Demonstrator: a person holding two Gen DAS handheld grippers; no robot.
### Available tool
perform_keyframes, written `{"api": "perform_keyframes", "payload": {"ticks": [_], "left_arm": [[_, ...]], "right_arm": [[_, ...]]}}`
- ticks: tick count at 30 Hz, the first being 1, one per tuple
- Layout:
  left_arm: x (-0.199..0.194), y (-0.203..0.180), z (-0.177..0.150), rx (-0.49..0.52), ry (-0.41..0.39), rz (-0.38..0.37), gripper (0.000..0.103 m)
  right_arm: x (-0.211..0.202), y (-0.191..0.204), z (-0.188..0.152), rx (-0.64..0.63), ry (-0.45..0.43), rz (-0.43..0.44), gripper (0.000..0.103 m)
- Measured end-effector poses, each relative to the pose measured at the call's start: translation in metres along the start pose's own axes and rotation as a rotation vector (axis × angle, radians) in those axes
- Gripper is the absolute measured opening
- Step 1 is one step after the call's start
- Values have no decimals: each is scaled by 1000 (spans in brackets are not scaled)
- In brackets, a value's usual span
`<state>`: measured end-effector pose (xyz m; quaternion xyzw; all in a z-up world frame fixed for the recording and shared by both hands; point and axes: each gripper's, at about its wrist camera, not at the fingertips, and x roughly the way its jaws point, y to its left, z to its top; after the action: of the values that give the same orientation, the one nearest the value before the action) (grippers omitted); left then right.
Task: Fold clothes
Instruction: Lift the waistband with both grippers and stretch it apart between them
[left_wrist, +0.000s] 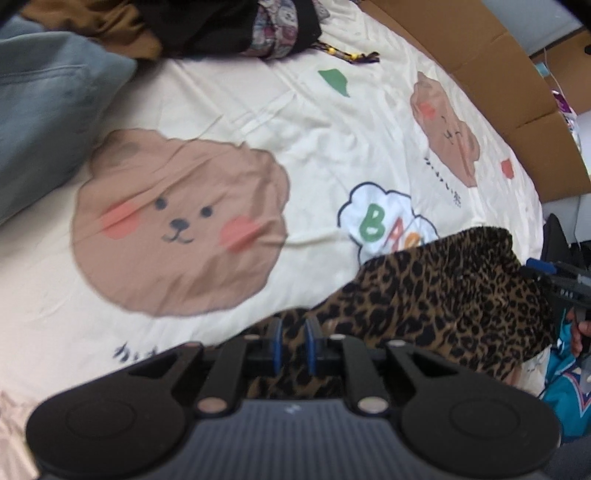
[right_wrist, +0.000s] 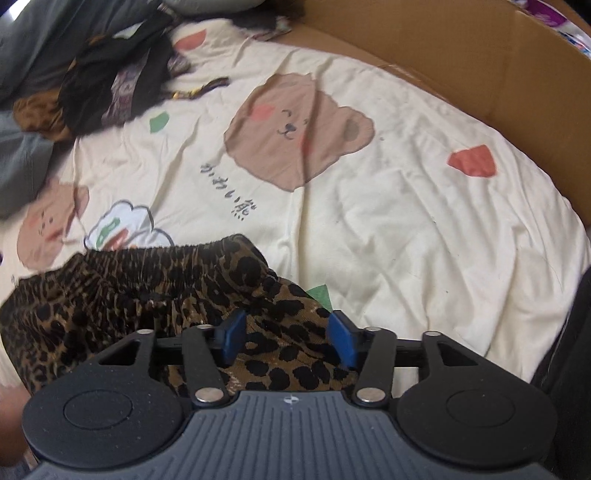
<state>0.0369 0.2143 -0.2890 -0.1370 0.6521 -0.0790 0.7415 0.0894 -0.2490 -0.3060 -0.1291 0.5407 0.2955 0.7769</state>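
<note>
Left gripper (left_wrist: 293, 341): jaws narrowly parted over the leopard-print garment (left_wrist: 436, 295), pads look clear of the cloth, released. Right gripper (right_wrist: 288, 338): jaws wide apart, same garment's fabric beneath and between them, not pinched. Garment lies bunched at the near edge of the cream bear-print sheet (right_wrist: 388, 221), elastic waistband (right_wrist: 177, 251) on its far side. Beyond: dark clothes pile (right_wrist: 110, 88), cardboard wall (right_wrist: 443, 48) behind.

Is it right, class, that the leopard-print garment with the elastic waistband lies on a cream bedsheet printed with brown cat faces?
Not quite. The leopard-print garment does lie on the cream bedsheet, but the brown printed faces are bears, not cats. The left wrist view shows one bear face clearly.
</note>
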Motion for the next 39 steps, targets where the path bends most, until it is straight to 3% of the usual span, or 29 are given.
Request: {"api": "perform_keyframes", "payload": {"ticks": [8, 15, 19, 27, 39], "left_arm": [[45, -17, 22, 17, 15, -49, 21], [75, -22, 28, 22, 57, -103, 38], [86, -23, 25, 24, 85, -125, 53], [99, -27, 10, 75, 130, -159, 53], [110, -46, 7, 185, 118, -96, 53]], "right_arm": [[18, -2, 2, -50, 46, -20, 60], [30, -2, 0, -65, 74, -15, 60], [35, -3, 1, -70, 82, -14, 60], [48, -8, 2, -69, 92, -8, 60], [63, -13, 7, -69, 76, -5, 60]]}}
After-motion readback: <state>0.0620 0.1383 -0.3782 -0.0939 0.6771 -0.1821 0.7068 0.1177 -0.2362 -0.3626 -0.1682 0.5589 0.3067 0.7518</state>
